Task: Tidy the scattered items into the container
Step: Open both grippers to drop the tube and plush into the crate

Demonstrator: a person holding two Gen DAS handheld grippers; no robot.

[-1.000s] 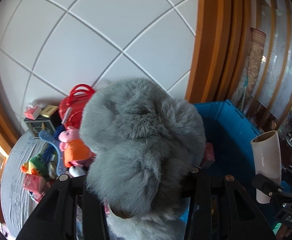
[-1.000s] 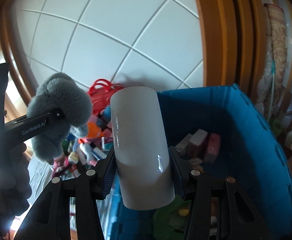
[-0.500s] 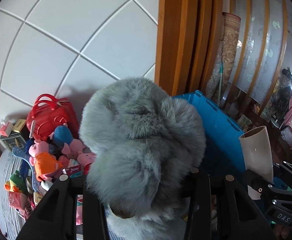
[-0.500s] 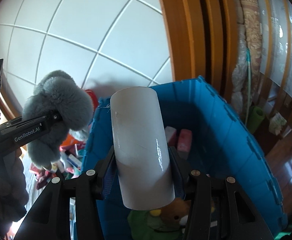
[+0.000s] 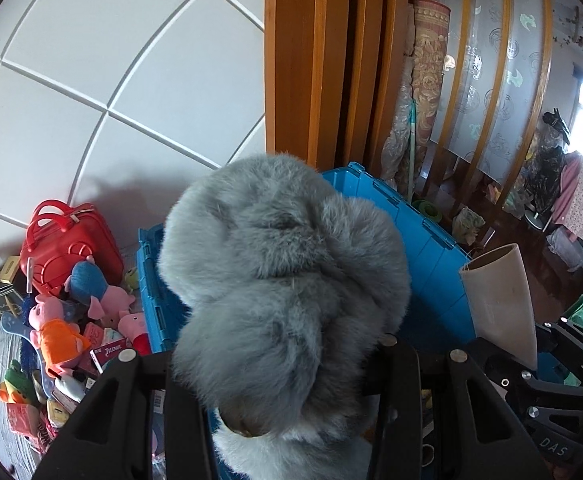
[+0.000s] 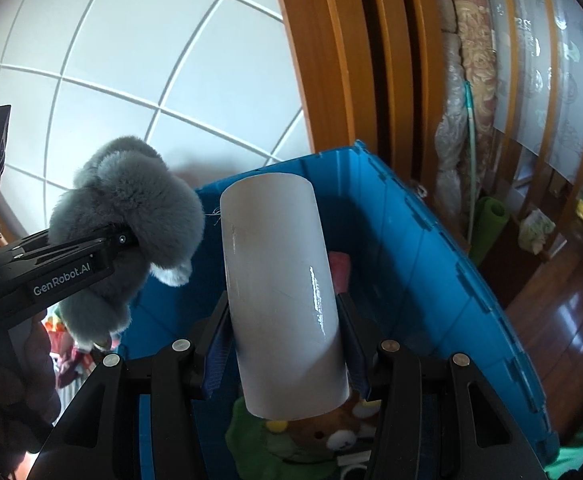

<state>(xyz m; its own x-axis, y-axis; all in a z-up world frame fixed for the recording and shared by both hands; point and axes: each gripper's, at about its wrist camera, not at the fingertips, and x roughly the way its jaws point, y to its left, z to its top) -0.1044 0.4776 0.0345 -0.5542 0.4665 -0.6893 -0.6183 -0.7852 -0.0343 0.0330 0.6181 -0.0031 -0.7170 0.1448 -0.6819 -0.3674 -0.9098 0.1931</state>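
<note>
1. Left gripper (image 5: 275, 356): fingers clamped on a grey plush toy (image 5: 283, 280) that fills the centre of the left wrist view. In the right wrist view the same toy sits at 9 o'clock, held over the left wall of the bin.
2. Right gripper (image 6: 287, 344): blue pads pressed on both sides of a white tube (image 6: 283, 292), which points toward 12 o'clock, tilted slightly left. In the left wrist view the tube shows its open end at 3 o'clock.
3. Below the tube: blue bin (image 6: 431, 264), open top. Inside, at 6 o'clock, a brown bear toy (image 6: 331, 436) on something green; a pink block (image 6: 340, 266) is just right of the tube.
4. At 8 o'clock in the left wrist view, outside the bin: scattered pile on a grey surface, including pig dolls (image 5: 57, 332), a Tylenol box (image 5: 109, 352) and a red case (image 5: 67, 240) against the wall.
5. Far: white tiled wall (image 5: 111, 60), wooden frame (image 5: 311, 60), rolled rug (image 5: 427, 80) at 1 o'clock.
</note>
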